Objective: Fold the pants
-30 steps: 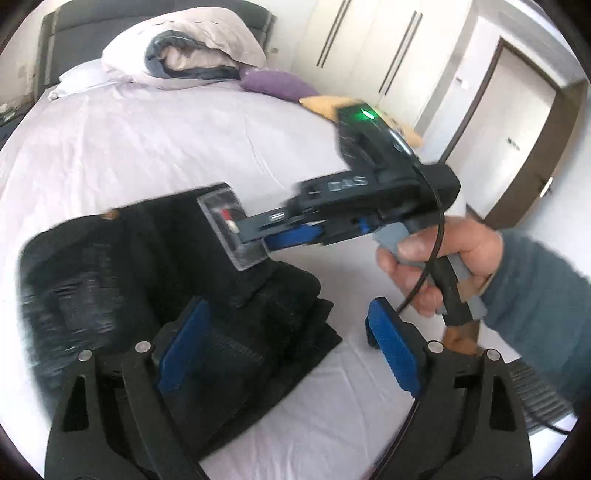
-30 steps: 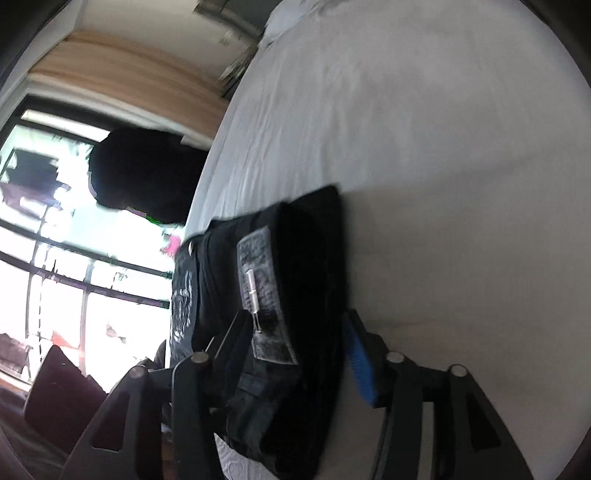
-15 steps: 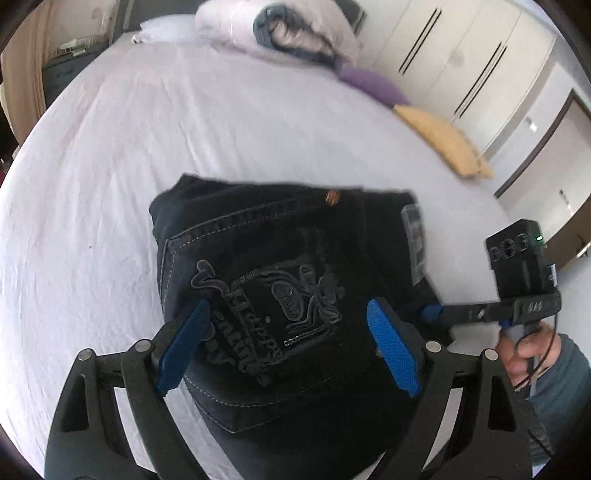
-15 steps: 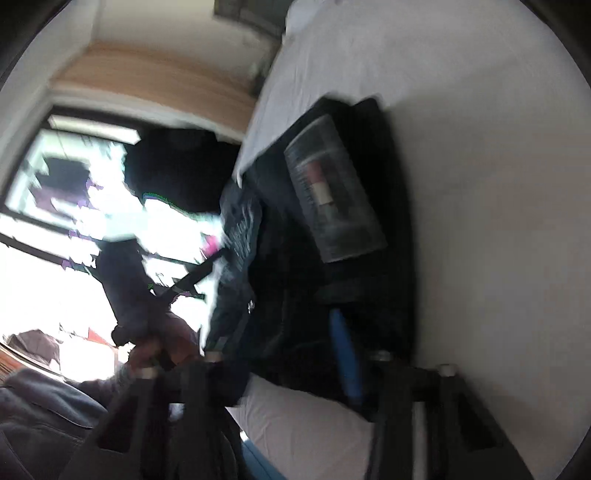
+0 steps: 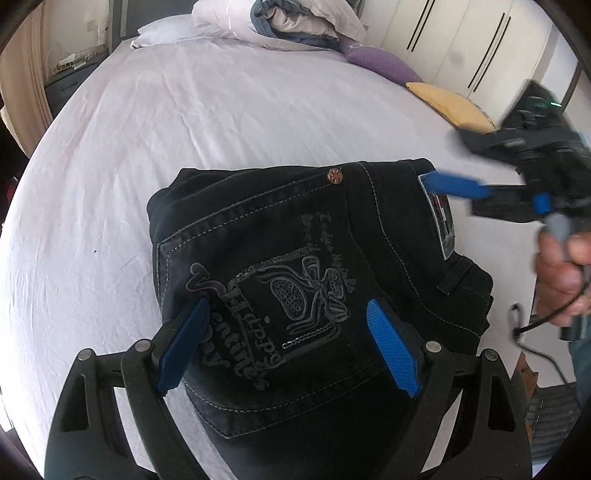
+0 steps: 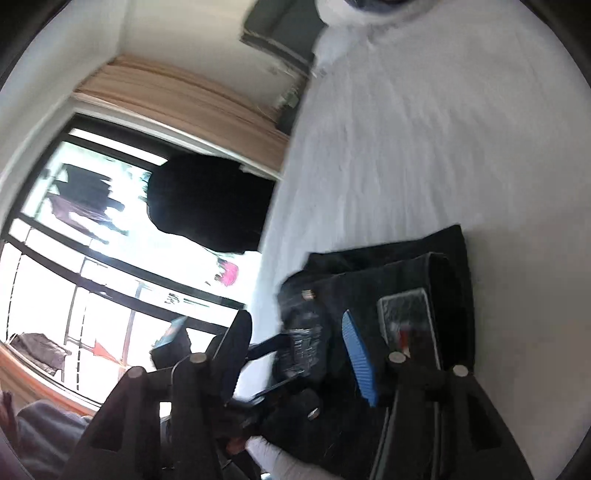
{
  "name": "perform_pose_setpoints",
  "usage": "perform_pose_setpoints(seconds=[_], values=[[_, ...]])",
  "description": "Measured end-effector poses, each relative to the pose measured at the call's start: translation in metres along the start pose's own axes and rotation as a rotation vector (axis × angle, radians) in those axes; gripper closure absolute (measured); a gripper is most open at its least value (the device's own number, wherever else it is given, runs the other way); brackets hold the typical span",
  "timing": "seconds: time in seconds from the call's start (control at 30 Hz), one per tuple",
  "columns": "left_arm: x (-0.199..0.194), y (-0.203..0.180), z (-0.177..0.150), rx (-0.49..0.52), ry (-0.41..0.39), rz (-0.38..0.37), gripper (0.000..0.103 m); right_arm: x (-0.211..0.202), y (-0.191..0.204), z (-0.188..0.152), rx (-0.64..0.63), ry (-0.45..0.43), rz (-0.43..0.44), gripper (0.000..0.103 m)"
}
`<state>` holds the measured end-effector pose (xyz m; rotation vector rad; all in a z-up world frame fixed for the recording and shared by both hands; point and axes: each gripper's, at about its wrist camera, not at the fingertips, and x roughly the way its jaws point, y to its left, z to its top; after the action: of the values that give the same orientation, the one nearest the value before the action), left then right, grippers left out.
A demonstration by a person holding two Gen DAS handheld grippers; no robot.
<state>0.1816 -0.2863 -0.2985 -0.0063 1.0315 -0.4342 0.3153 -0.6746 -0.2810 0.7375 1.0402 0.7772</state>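
My right claw (image 5: 454,186) has let go of the pants (image 5: 295,266) and backs off spread at the bed's (image 5: 221,110) right edge; my left claw (image 5: 288,347) hovers spread above the folded stack, so folding looks finished

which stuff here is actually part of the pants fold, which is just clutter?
In the job:
black jeans, folded on the bed sheet
left gripper, open over them
right gripper, at the waistband edge

Just lying about:
purple pillow
yellow pillow
bundled duvet
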Motion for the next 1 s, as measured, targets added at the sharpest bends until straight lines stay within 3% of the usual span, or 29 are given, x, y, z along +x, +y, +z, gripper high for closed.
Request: perform_pose_setpoints(seconds=[0.03,0.1,0.13,0.2,0.5,0.63,0.77,0.8,0.87,1.0], values=[[0.0,0.001,0.001,0.001,0.002,-0.001,0.017,0.015,-0.008,0.001,0.022,0.03,-0.046,0.048],[-0.001,0.001,0.002,0.005,0.005,-0.004,0.017,0.035,-0.026,-0.005,0.075,0.062,-0.105,0.061],[0.0,0.002,0.002,0.005,0.006,-0.003,0.017,0.038,-0.035,-0.008,0.1,0.065,-0.121,0.074],[0.0,0.001,0.003,0.003,0.008,-0.003,0.017,0.033,-0.043,-0.015,0.118,0.044,-0.113,0.082],[-0.009,0.0,0.003,-0.013,-0.001,-0.011,0.017,0.008,-0.034,-0.036,0.081,0.074,-0.173,0.079],[-0.025,0.015,0.018,-0.056,-0.066,-0.007,0.017,-0.013,-0.028,-0.05,0.048,0.06,-0.154,0.056],[-0.016,0.035,0.039,-0.086,-0.078,0.018,0.017,-0.018,-0.034,-0.06,0.043,0.055,-0.144,0.055],[-0.006,0.037,0.04,-0.073,-0.045,0.027,0.017,-0.018,-0.037,-0.062,0.057,0.044,-0.134,0.056],[0.008,0.04,0.031,-0.092,0.014,0.01,0.017,-0.018,-0.041,-0.06,0.074,0.033,-0.124,0.057],[0.006,0.035,-0.015,-0.102,0.035,-0.017,0.017,-0.019,-0.039,-0.064,0.058,0.028,-0.134,0.057]])
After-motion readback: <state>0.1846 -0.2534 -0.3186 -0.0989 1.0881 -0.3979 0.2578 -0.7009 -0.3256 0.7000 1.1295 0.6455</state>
